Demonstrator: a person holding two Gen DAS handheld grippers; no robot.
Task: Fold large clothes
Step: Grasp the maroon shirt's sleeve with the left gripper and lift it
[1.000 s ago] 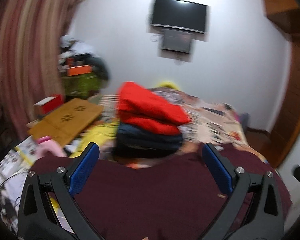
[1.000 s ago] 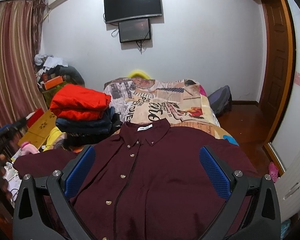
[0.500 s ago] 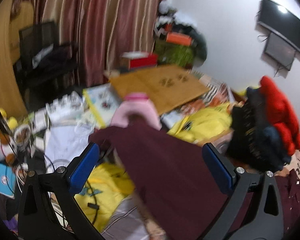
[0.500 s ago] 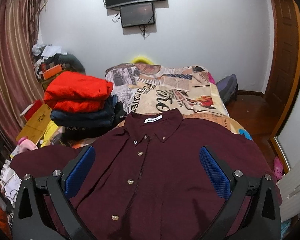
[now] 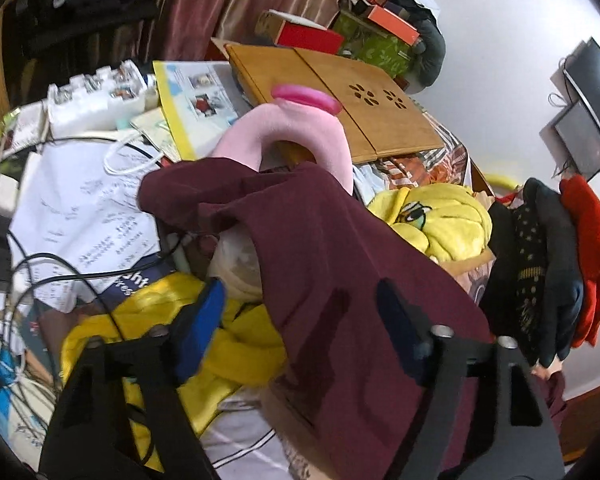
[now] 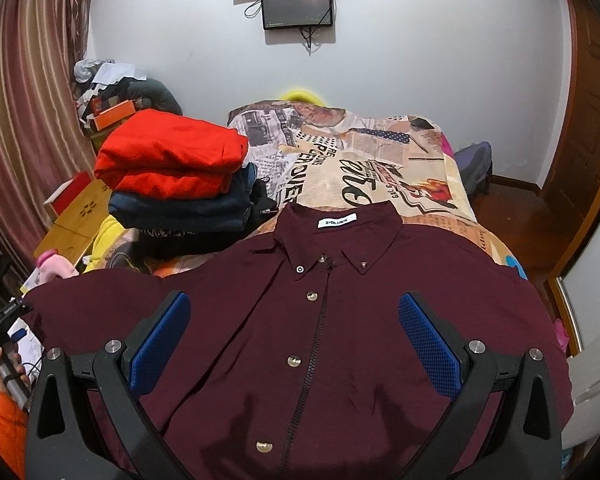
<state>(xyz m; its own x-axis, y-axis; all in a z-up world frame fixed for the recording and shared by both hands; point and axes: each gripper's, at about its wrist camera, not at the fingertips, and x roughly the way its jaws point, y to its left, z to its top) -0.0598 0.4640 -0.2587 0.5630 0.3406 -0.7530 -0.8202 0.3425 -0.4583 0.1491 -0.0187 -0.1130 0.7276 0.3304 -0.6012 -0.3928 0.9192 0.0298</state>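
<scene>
Shirt (image 6: 320, 320) of smooth maroon cloth lies buttoned and face up on the bed (image 6: 380, 184), brass-coloured buttons down its front, one sleeve (image 5: 300, 240) draped over the cluttered bedside. Both grippers stand wide open and hold nothing. The right gripper (image 6: 294, 336) hangs above the chest as before. The left gripper (image 5: 300, 328) has swung from the folded pile (image 6: 172, 176) toward the sleeve, its fingers blurred.
</scene>
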